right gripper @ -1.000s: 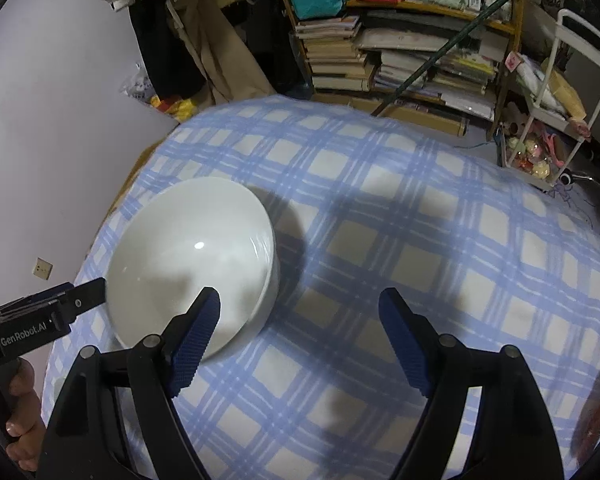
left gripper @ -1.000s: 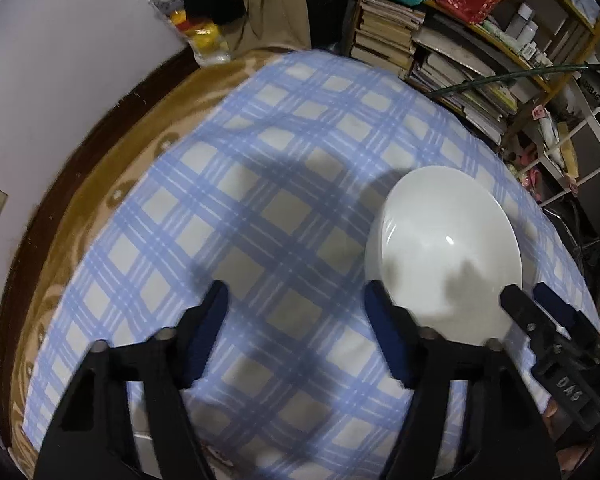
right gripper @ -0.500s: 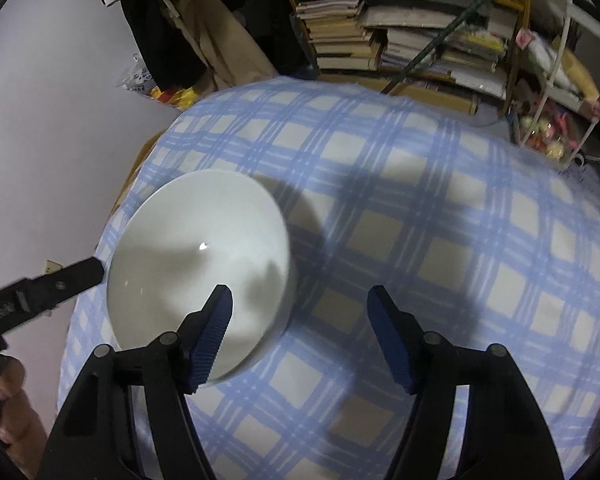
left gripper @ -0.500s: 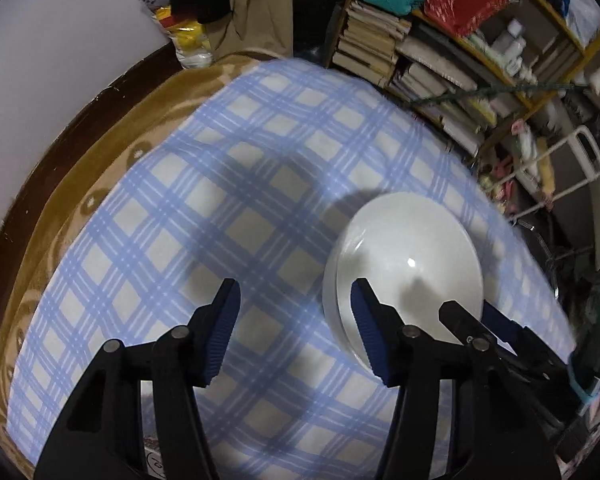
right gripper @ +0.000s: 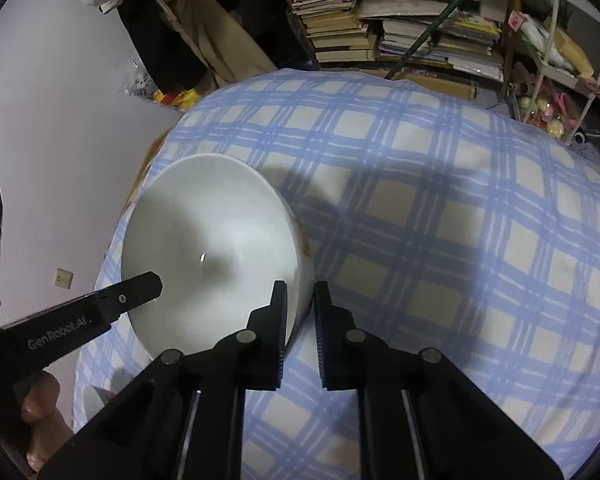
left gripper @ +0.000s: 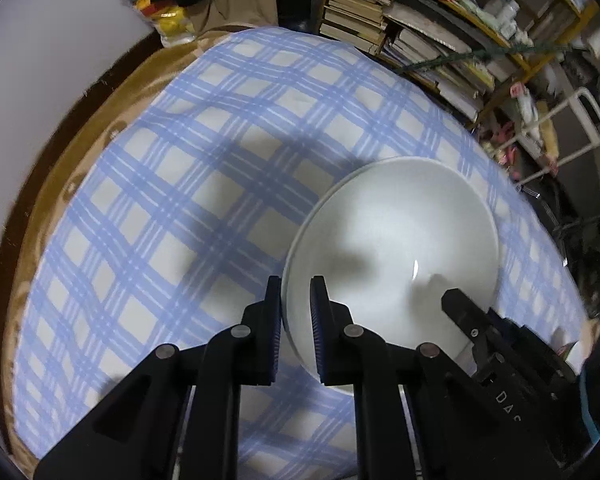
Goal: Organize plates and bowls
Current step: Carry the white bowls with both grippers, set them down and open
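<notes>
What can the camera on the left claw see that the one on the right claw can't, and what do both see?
Only the left view shows the brown blanket edging the checked cloth, and the left claw pinching the bowl's near rim. Only the right view shows a wall socket, a thumb at the left edge, and the right claw pinching the opposite rim. Both show the white bowl, the blue checked cloth and the bookshelf.
</notes>
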A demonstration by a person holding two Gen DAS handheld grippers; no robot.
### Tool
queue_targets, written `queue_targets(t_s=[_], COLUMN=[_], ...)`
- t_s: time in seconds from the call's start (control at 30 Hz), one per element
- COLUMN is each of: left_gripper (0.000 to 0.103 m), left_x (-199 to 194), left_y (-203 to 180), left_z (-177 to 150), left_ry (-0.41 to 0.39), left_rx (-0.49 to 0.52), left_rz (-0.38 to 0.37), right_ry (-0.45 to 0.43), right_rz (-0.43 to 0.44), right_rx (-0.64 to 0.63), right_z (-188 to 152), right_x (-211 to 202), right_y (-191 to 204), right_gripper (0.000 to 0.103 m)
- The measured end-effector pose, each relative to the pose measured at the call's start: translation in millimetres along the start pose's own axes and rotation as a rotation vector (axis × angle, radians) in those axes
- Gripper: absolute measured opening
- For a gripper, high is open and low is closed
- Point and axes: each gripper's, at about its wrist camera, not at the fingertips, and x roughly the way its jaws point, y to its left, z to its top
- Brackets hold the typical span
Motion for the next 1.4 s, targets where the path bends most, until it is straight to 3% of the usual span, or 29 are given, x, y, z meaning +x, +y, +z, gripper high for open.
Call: queue_targets(t_s=[0.23, 0.47, 0.8, 1.1, 1.27, 1.4], left_gripper=[0.014, 0.014, 0.015, 0.015, 0.018, 0.02], left_x=[-20.5, -36.9, -47.7, -25.8, -36.1, -49.8], left_y=[-2.3, -2.3, 17.8, 35.0, 39.4, 48.9], left_z=[-22.8, -53.7, -90.0, -100.6, -100.8, -97.3], left_ry=[0.008, 0.011, 0.039, 0.075, 0.049, 0.024], left_rx=[0.039, 0.101, 0.091, 0.018, 0.027, 0.026], left_rz=[-0.026, 0.009, -0.031, -0.045, -0.054, -0.033], right_ry=[0.023, 0.047, 0.069, 0.081, 0.092, 0.079], right_rz=[0.038, 0.043, 0.034, 0.021, 0.009, -0.048], right_rx=[0.033, -0.001, -0.042, -0.046, -0.05, -0.107], right_z=[-20.7, -50.6, -83.2, -94.7, -94.7, -92.6], right_x=[-16.0, -26.3, -44.1, -26.6, -29.1, -41.0], right_y=[-7.0, 1.5, 17.9, 23.3, 24.8, 36.6], right_gripper=[0.012, 0.013, 0.013, 0.014, 0.014, 0.017])
